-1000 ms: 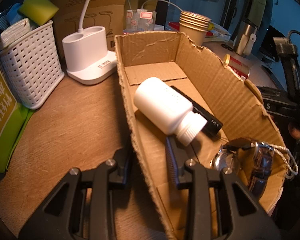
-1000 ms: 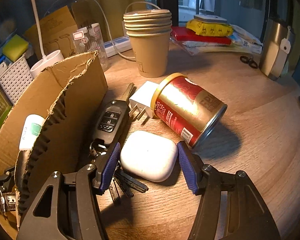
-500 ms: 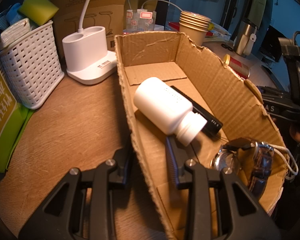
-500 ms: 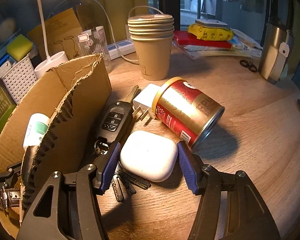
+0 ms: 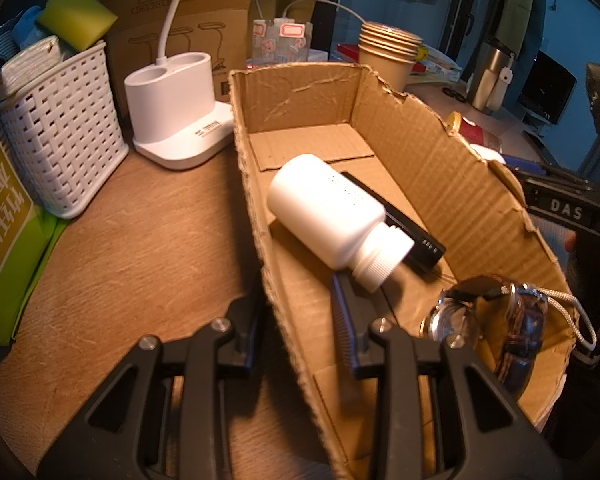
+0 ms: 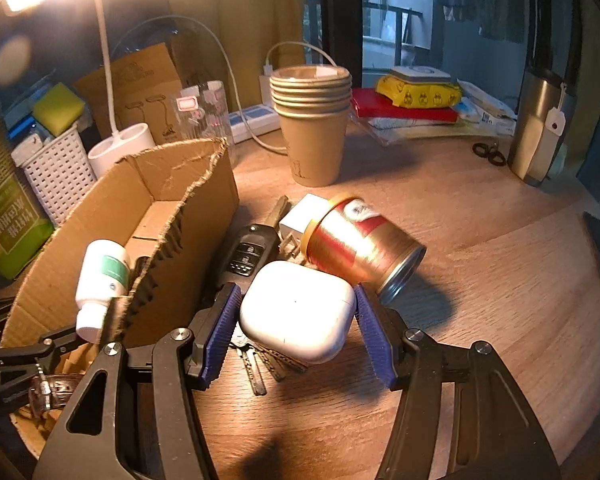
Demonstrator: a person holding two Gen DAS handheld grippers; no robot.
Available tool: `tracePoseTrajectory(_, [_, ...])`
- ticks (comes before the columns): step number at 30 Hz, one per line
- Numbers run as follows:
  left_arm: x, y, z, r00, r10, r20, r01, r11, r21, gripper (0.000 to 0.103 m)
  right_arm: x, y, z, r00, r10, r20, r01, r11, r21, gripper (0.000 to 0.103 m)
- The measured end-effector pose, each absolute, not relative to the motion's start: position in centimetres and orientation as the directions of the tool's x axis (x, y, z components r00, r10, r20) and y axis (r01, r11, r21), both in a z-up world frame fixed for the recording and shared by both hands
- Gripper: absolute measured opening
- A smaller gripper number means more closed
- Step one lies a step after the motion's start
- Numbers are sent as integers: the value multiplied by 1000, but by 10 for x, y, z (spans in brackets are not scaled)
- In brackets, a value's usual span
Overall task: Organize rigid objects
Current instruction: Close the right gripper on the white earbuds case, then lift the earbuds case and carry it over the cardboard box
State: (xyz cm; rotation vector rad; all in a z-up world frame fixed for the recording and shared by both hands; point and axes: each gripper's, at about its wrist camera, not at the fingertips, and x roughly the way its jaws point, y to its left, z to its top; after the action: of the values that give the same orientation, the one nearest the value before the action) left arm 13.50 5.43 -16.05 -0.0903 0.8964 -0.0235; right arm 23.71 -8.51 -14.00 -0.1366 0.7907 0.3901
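Right gripper clamps the case, left gripper pinches the box wall; the smooth case may slip onto the keys.

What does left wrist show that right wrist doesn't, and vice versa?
Left wrist only: the box floor, with a black flat device under the white bottle, and the left gripper clamped on the cardboard box near wall.

Right wrist only: the right gripper shut on the white earbud case, lifted over the keys; the car key fob and white charger beside the box.

Both: box, bottle, wristwatch, red-gold can, paper cup stack, white basket, lamp base.
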Motion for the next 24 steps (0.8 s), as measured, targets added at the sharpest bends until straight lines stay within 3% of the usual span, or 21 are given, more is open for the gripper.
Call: tracePoseTrajectory(24, [135,54,-161,624,-58,-779,-17,996,-89,33,191,-57,-94,677,392,-623,-495,869,9,62])
